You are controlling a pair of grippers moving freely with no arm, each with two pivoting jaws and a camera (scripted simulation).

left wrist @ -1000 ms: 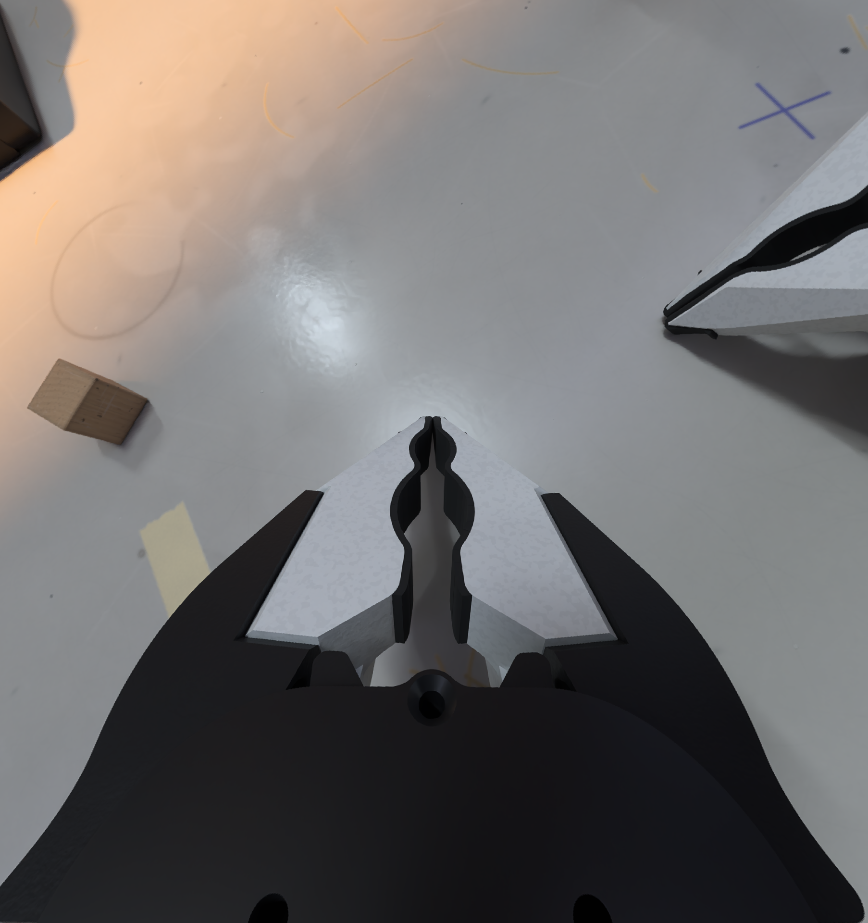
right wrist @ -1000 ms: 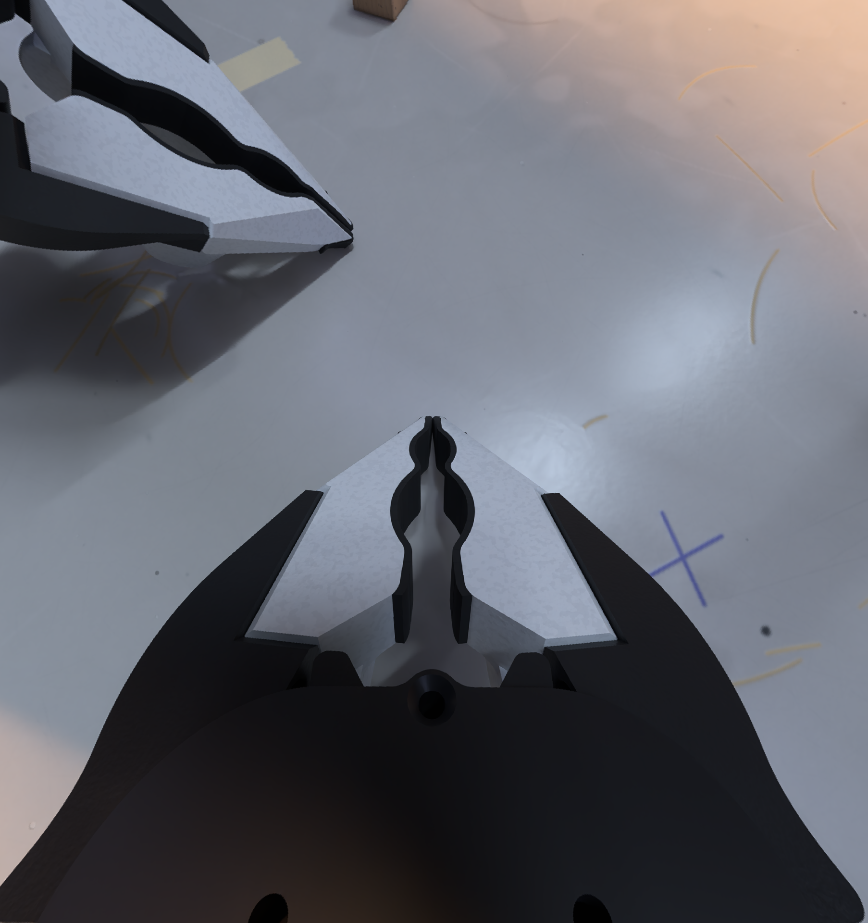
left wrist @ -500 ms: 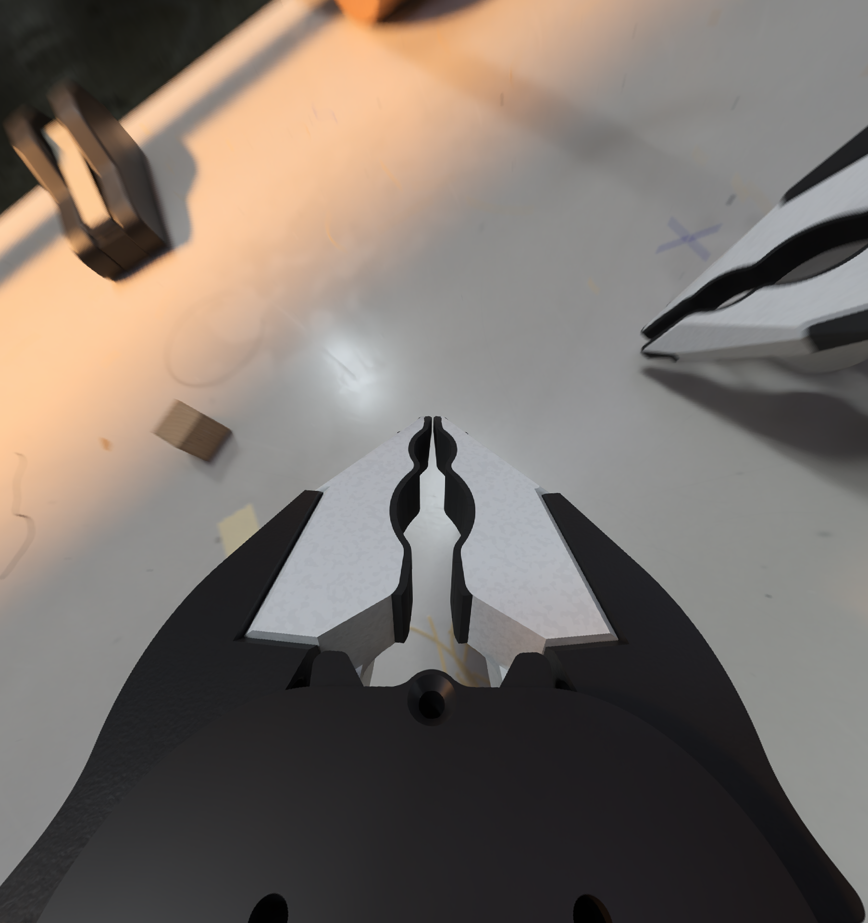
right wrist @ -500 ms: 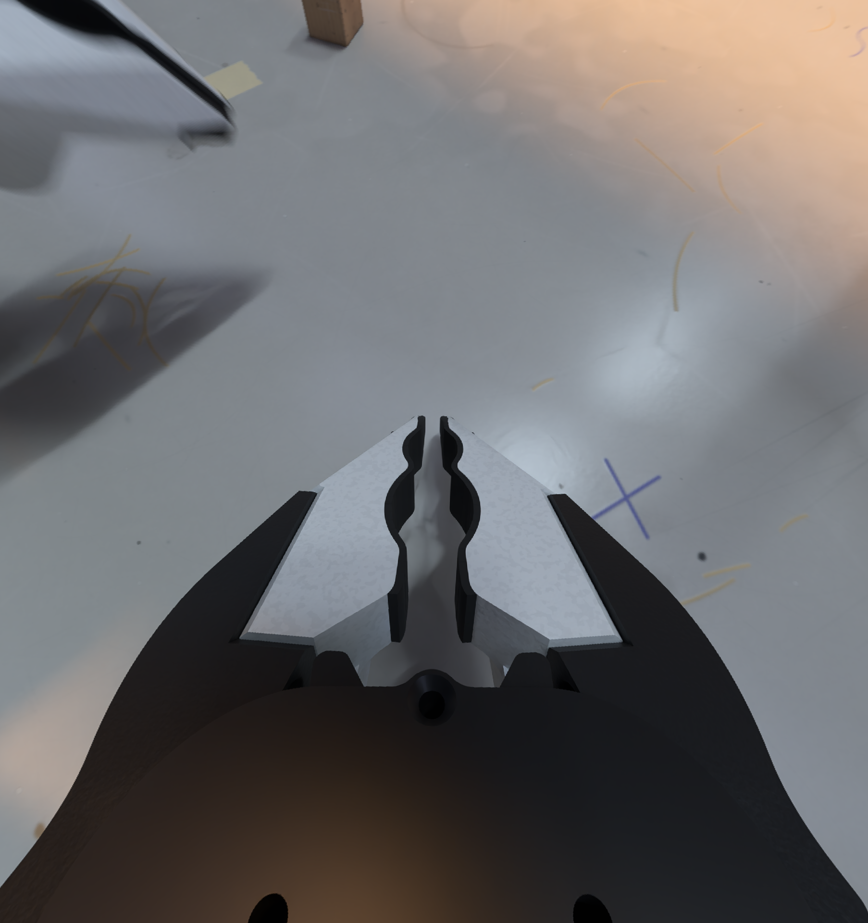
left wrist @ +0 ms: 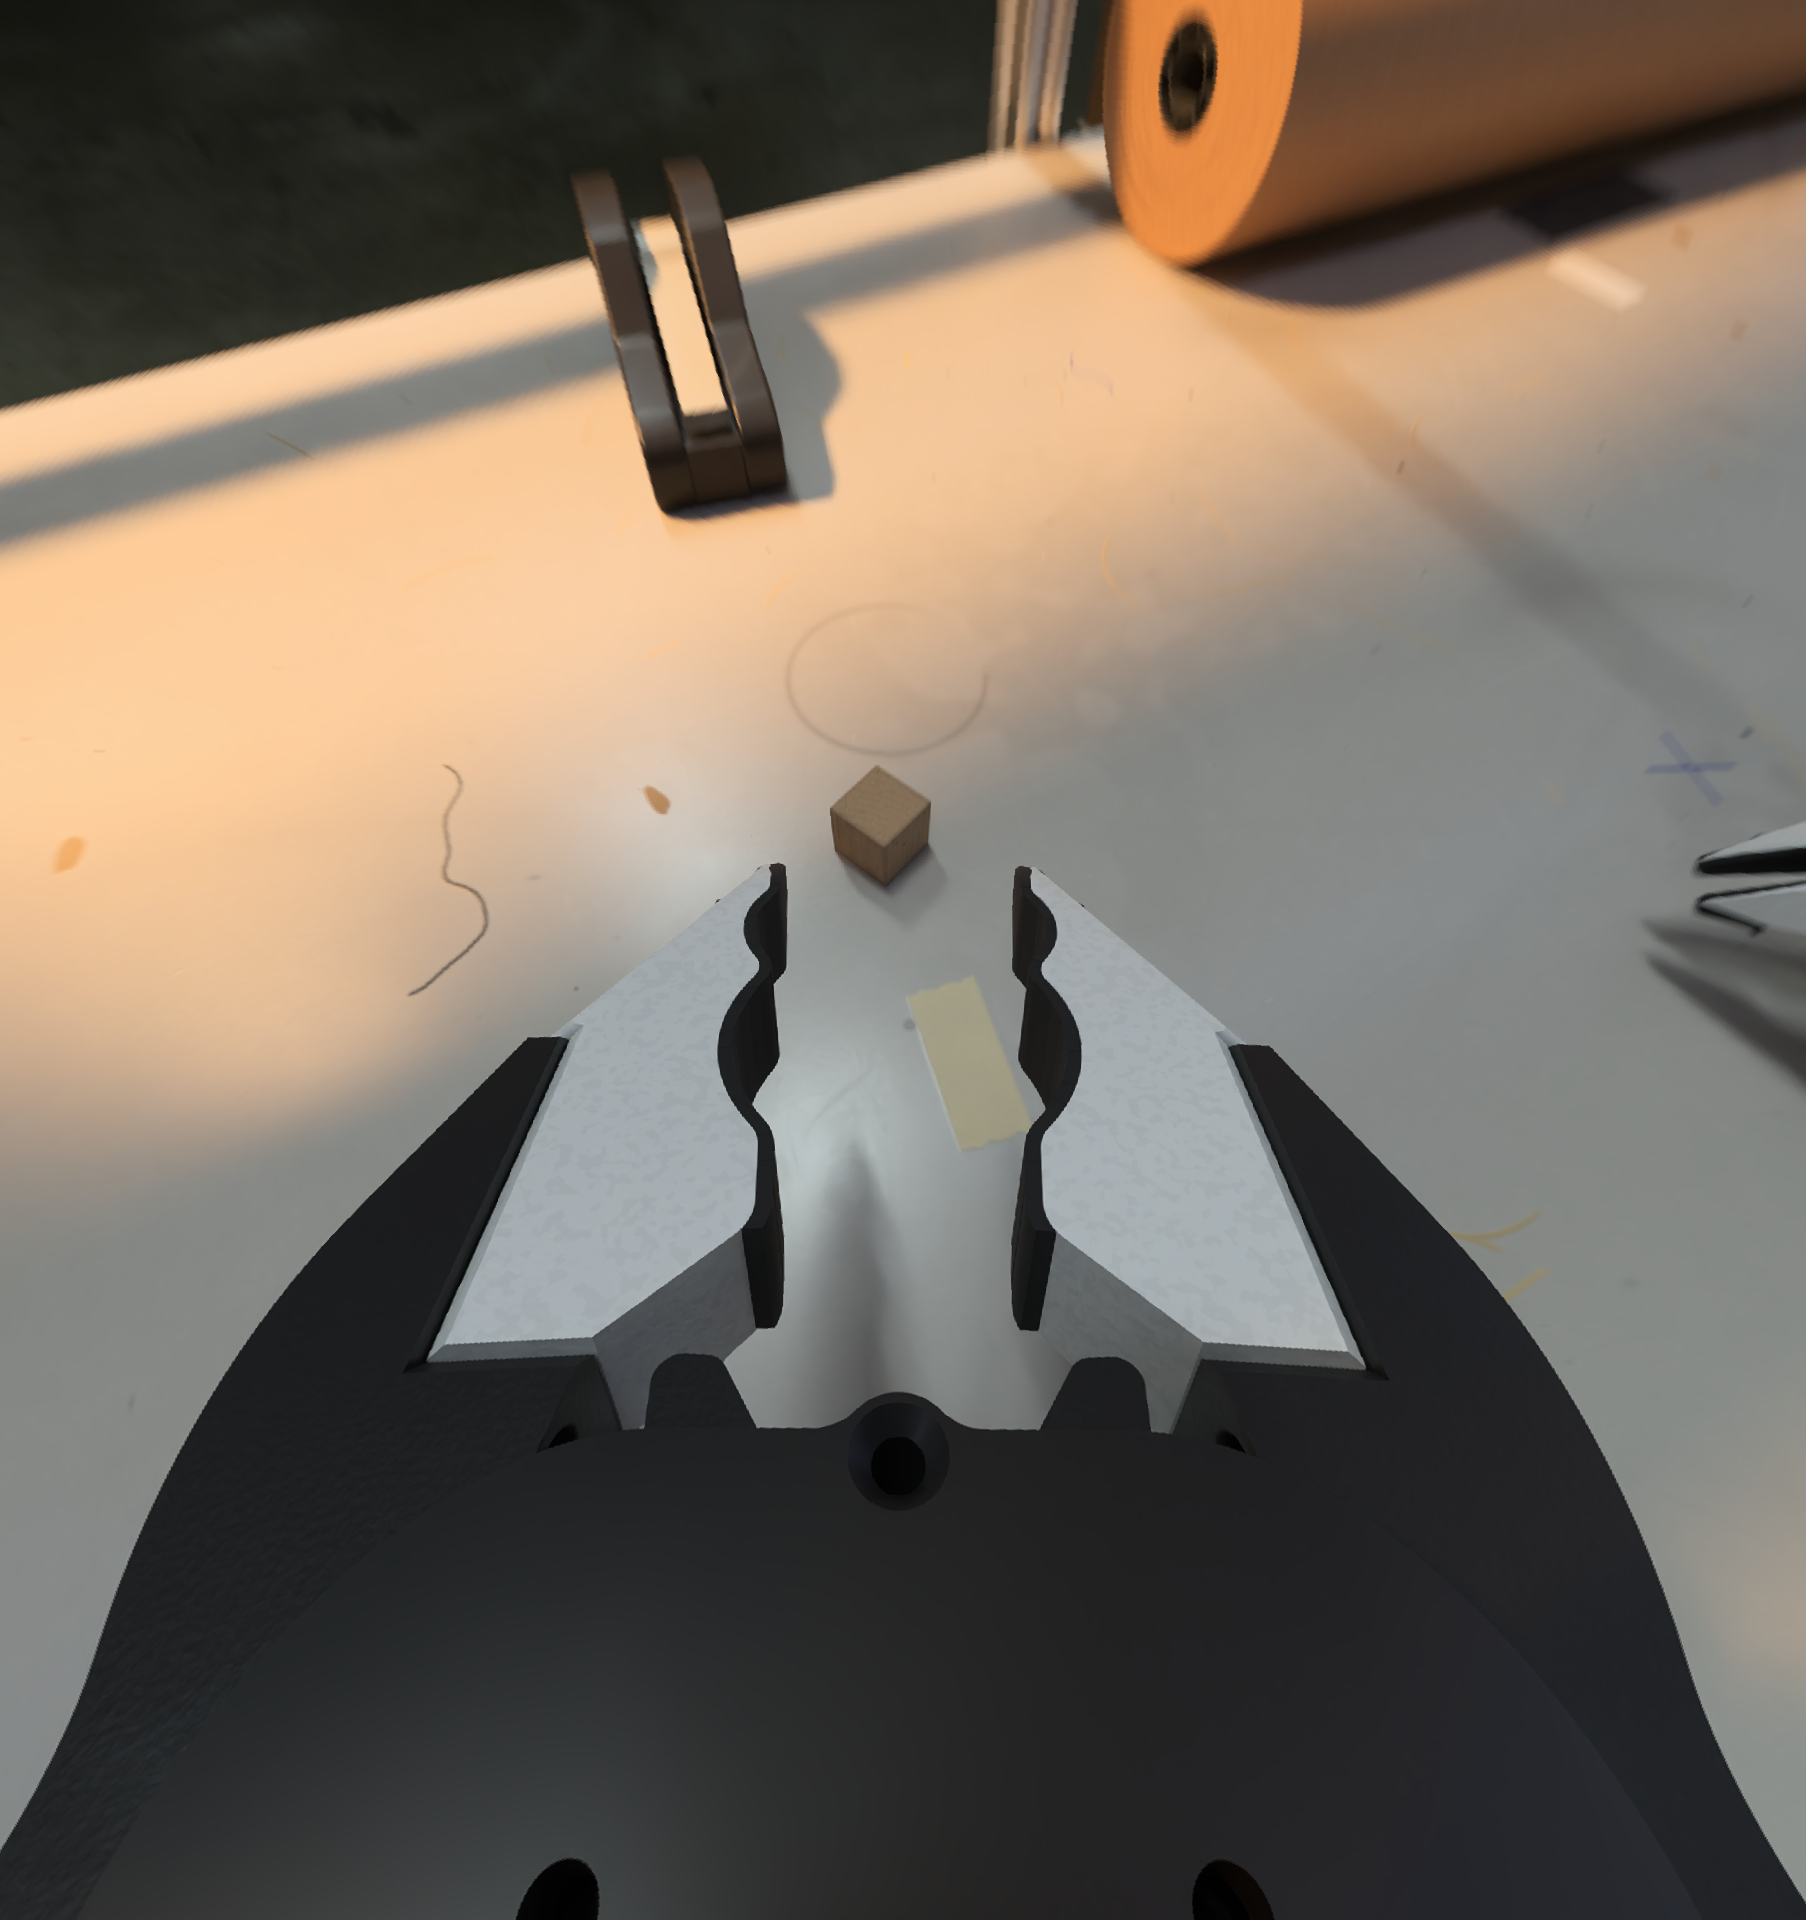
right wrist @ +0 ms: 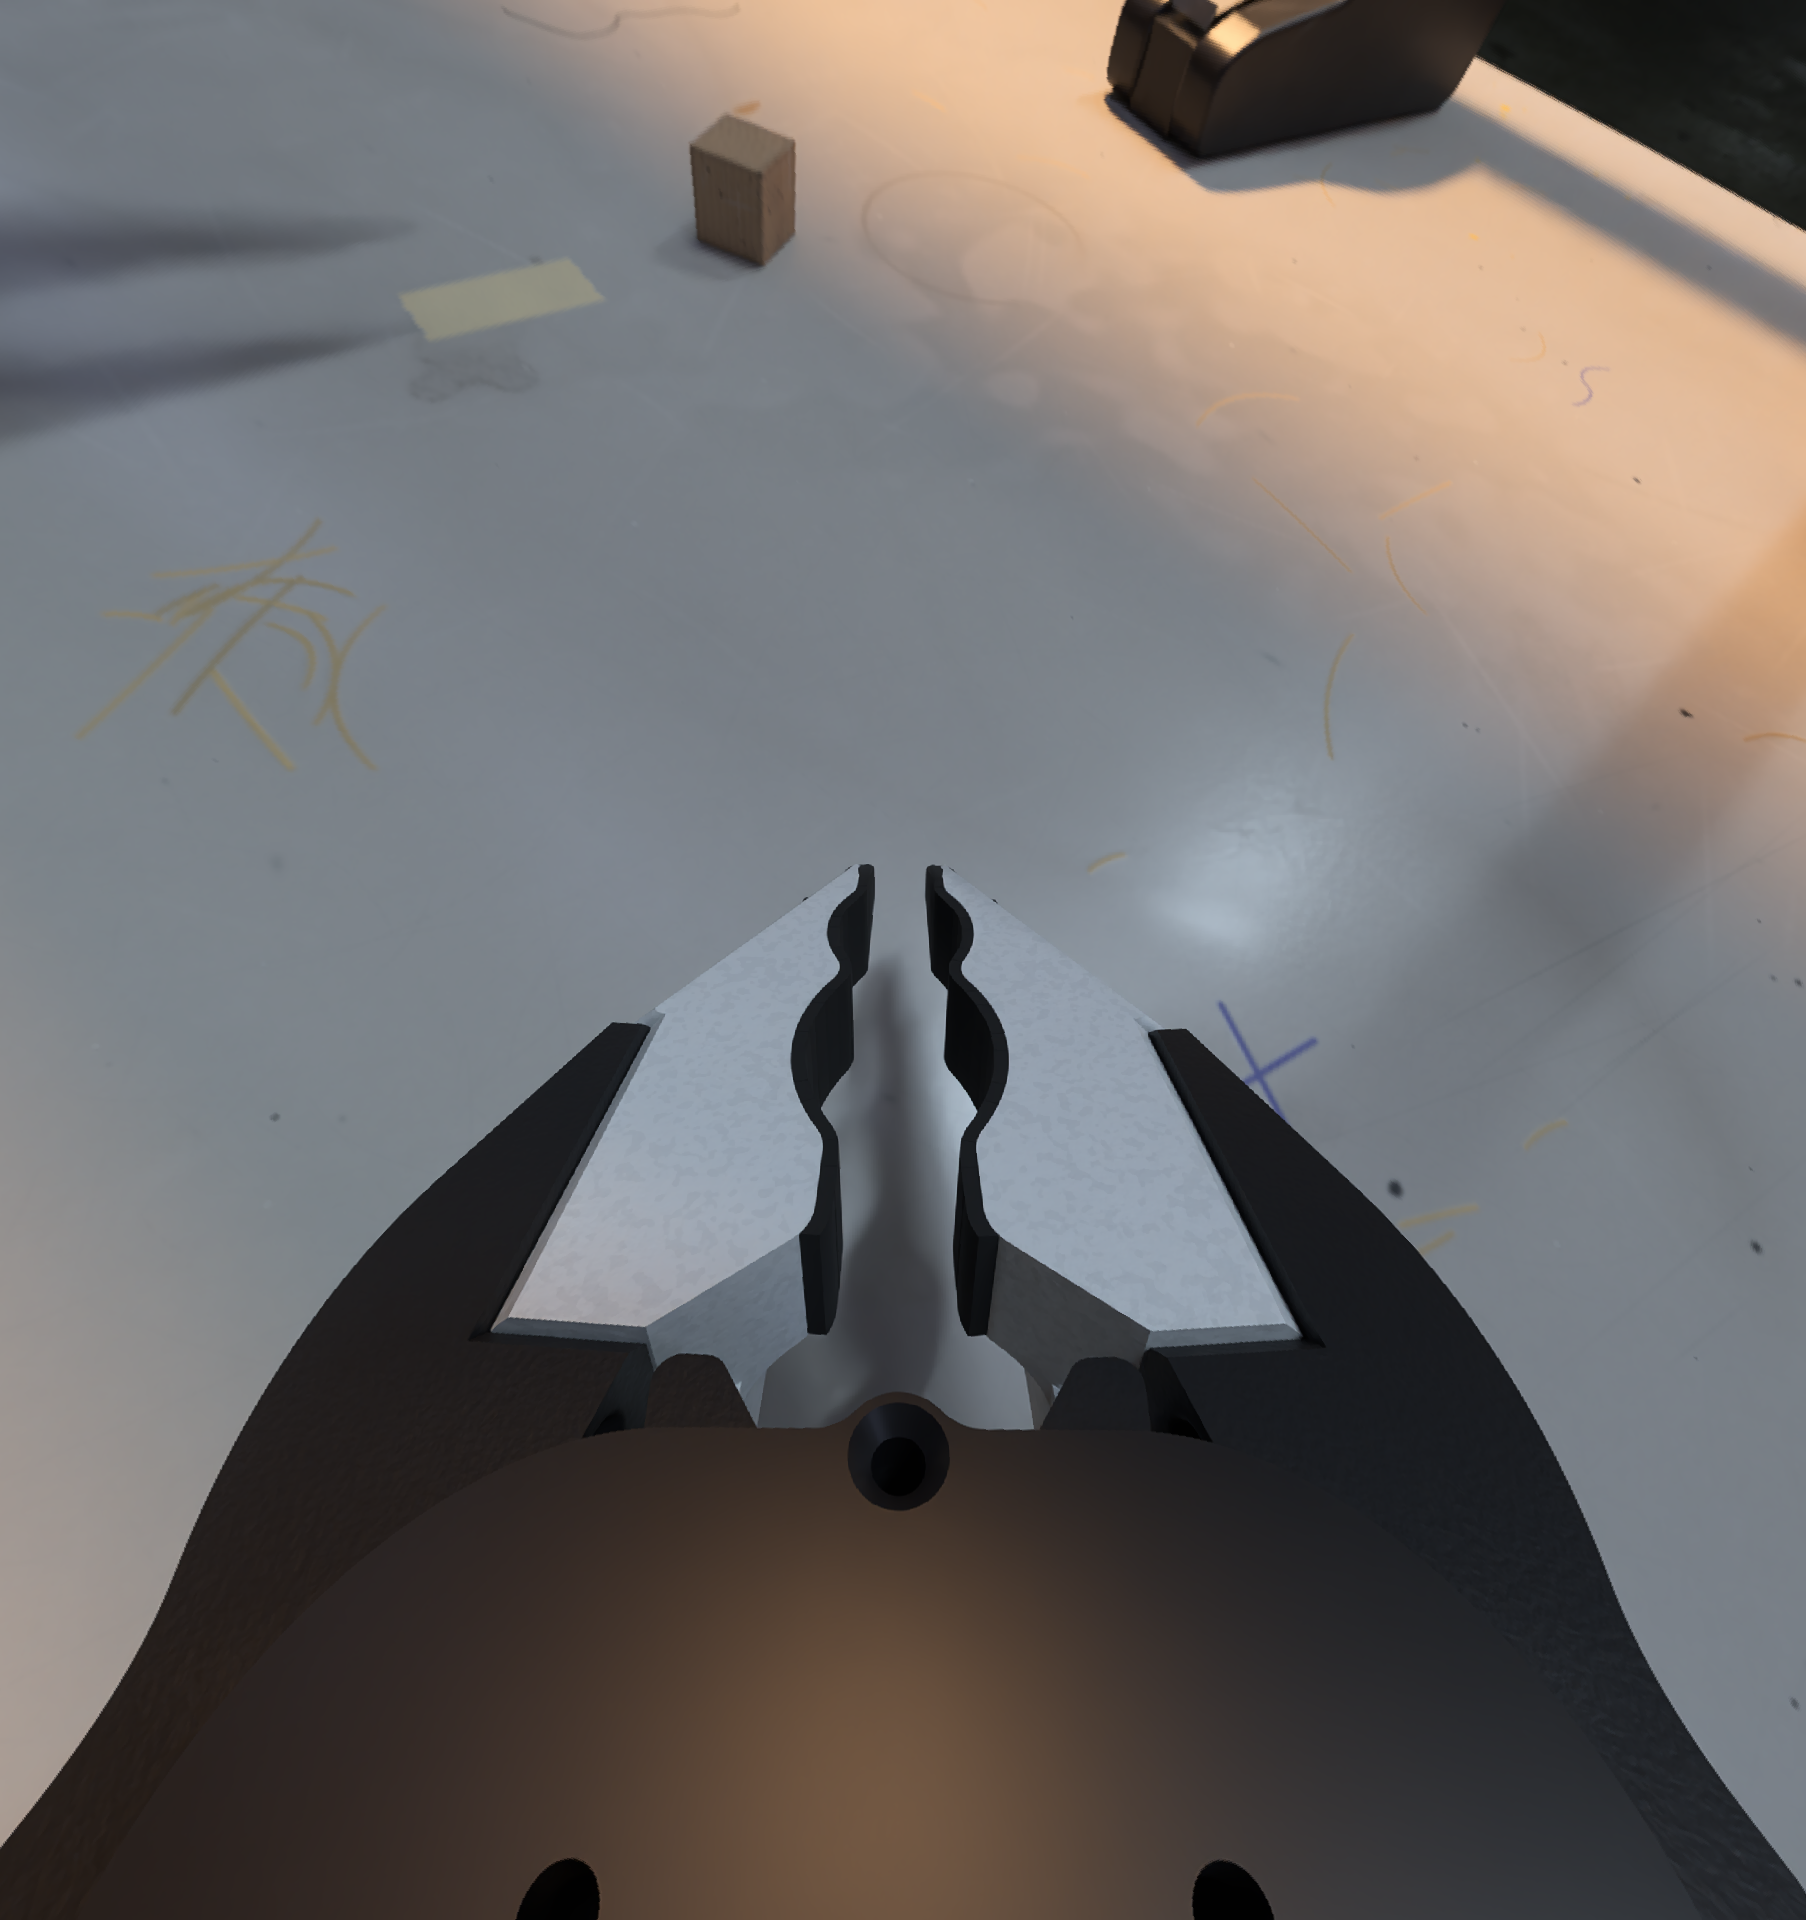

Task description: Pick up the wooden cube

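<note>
While left claw (left wrist: pixel 899 883) gapes empty, wooden cube (left wrist: pixel 879 825) just ahead, right claw (right wrist: pixel 900 881) slightly parted, paper roll (left wrist: pixel 1398 114) cut off.

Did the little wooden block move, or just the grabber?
No, the small wooden cube stayed between the yellow tape strip and the faint pencil circle. The left gripper swung toward it, jaws now open.
</note>
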